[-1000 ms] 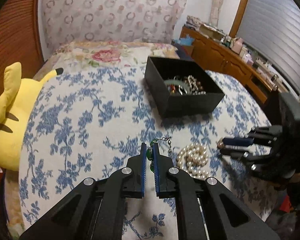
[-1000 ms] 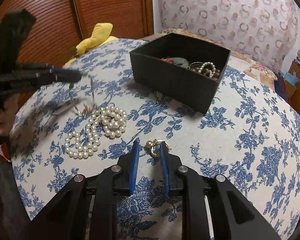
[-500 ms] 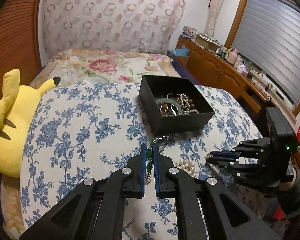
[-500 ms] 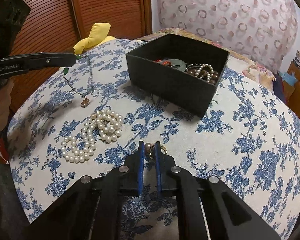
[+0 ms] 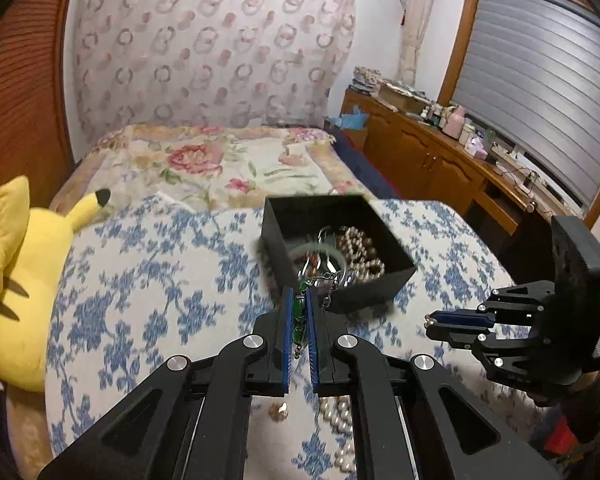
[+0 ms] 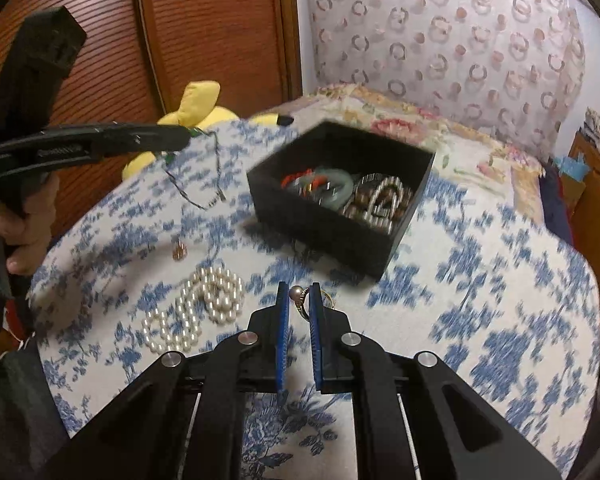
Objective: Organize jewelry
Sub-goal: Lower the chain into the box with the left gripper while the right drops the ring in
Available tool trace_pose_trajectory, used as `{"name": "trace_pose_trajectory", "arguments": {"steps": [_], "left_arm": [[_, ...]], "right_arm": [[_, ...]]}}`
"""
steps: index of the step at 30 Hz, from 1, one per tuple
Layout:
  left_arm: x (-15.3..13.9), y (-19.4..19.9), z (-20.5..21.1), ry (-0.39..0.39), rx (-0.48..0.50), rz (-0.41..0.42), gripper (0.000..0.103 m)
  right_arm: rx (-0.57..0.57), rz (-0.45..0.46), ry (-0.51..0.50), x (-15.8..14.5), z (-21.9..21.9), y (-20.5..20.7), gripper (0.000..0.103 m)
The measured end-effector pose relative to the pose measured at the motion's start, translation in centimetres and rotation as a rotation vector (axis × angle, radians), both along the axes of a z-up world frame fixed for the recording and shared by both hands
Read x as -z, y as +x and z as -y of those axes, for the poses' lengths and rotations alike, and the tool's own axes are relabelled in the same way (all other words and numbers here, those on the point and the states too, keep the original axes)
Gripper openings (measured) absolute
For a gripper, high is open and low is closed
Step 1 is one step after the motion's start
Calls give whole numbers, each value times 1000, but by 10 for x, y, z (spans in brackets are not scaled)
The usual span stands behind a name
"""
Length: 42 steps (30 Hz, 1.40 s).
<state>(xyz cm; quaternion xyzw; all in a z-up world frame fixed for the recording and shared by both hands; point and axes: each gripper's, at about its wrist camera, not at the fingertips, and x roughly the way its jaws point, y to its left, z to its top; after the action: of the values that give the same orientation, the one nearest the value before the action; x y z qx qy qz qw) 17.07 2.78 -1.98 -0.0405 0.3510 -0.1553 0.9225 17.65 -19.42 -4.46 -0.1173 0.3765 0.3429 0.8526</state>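
The left gripper (image 5: pixel 299 312) is pinched tight on a green bead necklace (image 5: pixel 299 318), whose thin chain (image 6: pixel 204 184) dangles just beside the black box (image 6: pixel 332 224). The right gripper (image 6: pixel 299 300) is clamped on a small pearl ring (image 6: pixel 300 298), held in front of the box's near corner. A pearl strand (image 6: pixel 204 300) and a small pendant (image 6: pixel 179 254) lie on the cloth near the box. Carry each piece fully over the box rim before releasing, and lower the chain in slowly so it does not drape over the wall.
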Motion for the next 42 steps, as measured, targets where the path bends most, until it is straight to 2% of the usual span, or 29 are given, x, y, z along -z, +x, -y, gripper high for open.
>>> {"name": "trace_pose_trajectory", "arguments": {"steps": [5, 9, 20, 27, 32, 34, 36, 39, 42], "left_arm": [[-15, 13, 9, -1, 27, 53, 6], [-19, 31, 18, -7, 47, 76, 6], [0, 81, 36, 30, 56, 36, 6], [5, 92, 43, 68, 47, 25, 6], [6, 93, 43, 70, 38, 17, 17], [7, 94, 43, 72, 28, 17, 29], [8, 94, 39, 71, 17, 12, 33], [11, 91, 33, 79, -3, 6, 47], [14, 86, 24, 77, -23, -2, 51]], "right_arm": [[-5, 56, 35, -19, 0, 16, 11], [-4, 82, 56, -20, -4, 34, 11], [5, 71, 62, -10, -12, 79, 11], [6, 59, 66, -6, -12, 98, 11], [12, 54, 66, -3, -12, 108, 11], [12, 53, 68, -2, -13, 112, 11], [11, 52, 69, -2, -14, 117, 12], [8, 49, 74, -2, -18, 123, 12], [3, 53, 74, -3, -23, 127, 12]]}}
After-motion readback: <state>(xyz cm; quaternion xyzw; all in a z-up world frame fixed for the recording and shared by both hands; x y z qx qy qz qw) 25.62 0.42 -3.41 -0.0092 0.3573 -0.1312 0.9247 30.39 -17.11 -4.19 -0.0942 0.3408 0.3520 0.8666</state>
